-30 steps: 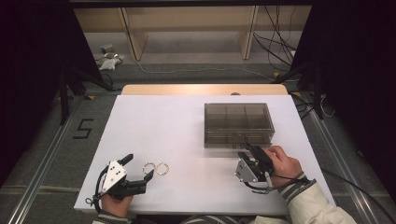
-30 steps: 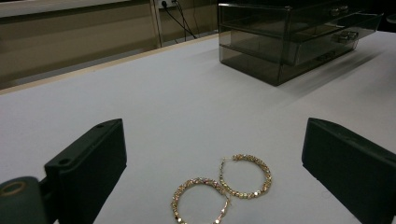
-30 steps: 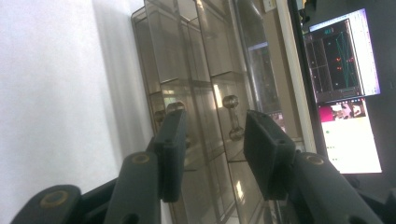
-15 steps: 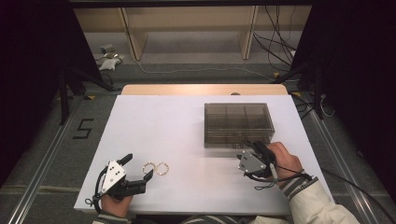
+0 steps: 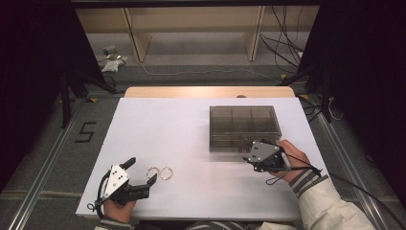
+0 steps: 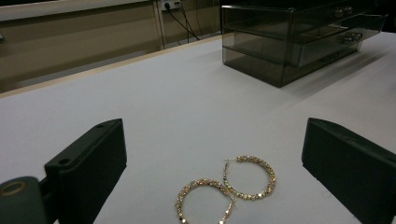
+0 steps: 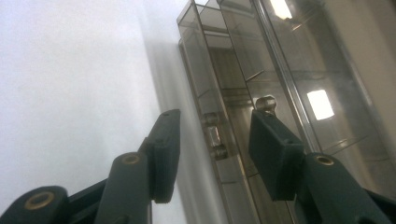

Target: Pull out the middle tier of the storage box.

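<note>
Two gold hoop earrings (image 5: pixel 160 173) lie side by side and touching on the white table (image 5: pixel 191 139) at the front left. My left gripper (image 5: pixel 141 171) rests just in front of them, open, with the earrings (image 6: pixel 229 189) lying between its wide-spread jaws, untouched. A smoked clear drawer box (image 5: pixel 244 125) stands at the right. My right gripper (image 5: pixel 250 154) is at the box's front face. Its jaws have just been closing and stand partly open on either side of a small drawer knob (image 7: pixel 215 137), the pads not pressing on it.
The drawer box (image 7: pixel 243 70) has several compartments and a second knob (image 7: pixel 265 103) near my right jaw tip. The box (image 6: pixel 289 42) stands far right in the left gripper view. A wooden strip (image 5: pixel 206 92) borders the table's far edge; cables lie on the floor beyond.
My right gripper has moved forward and up from the table to the front of the drawer box. The left gripper and the earrings have stayed in place.
</note>
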Tool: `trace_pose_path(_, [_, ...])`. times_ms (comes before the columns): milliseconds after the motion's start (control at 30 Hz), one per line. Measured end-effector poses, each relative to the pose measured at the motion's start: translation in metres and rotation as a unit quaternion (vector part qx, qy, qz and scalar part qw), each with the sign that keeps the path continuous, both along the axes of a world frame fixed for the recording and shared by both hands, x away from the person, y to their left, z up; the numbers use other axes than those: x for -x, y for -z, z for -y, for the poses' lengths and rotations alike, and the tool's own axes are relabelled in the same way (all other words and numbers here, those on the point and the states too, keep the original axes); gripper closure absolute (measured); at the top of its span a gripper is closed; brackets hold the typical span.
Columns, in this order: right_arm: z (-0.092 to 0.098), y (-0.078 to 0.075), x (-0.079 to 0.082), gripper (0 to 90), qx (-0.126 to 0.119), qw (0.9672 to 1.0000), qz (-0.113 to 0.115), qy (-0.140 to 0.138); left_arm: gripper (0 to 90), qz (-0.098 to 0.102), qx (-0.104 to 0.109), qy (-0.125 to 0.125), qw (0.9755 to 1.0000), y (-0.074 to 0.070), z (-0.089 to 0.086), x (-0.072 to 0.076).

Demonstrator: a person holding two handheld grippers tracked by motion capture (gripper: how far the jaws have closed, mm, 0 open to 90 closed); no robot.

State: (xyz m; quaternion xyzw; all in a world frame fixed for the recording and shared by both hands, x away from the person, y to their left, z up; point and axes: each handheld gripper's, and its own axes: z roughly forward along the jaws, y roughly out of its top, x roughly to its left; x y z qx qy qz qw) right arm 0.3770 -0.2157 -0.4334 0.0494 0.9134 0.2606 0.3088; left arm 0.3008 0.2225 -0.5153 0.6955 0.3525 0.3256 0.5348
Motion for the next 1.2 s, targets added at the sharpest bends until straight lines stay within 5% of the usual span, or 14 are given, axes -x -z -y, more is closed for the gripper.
trace_pose_path(200, [0.005, 0.0, -0.014, 53.0, 0.004, 0.9993, -0.038, -0.004, 6.1, -0.001, -0.001, 0.002, 1.0, 0.0, 0.0, 0.0])
trace_pose_path(533, [0.004, 0.005, -0.031, 52.0, 0.024, 0.9974, -0.068, -0.002, 6.5, -0.004, -0.007, 0.003, 1.0, 0.001, 0.001, -0.001])
trace_pose_path(1200, [-0.009, 0.023, -0.045, 62.2, 0.084, 0.9944, -0.062, 0.018, 6.6, -0.007, -0.007, 0.004, 0.9999, 0.001, 0.0, -0.001])
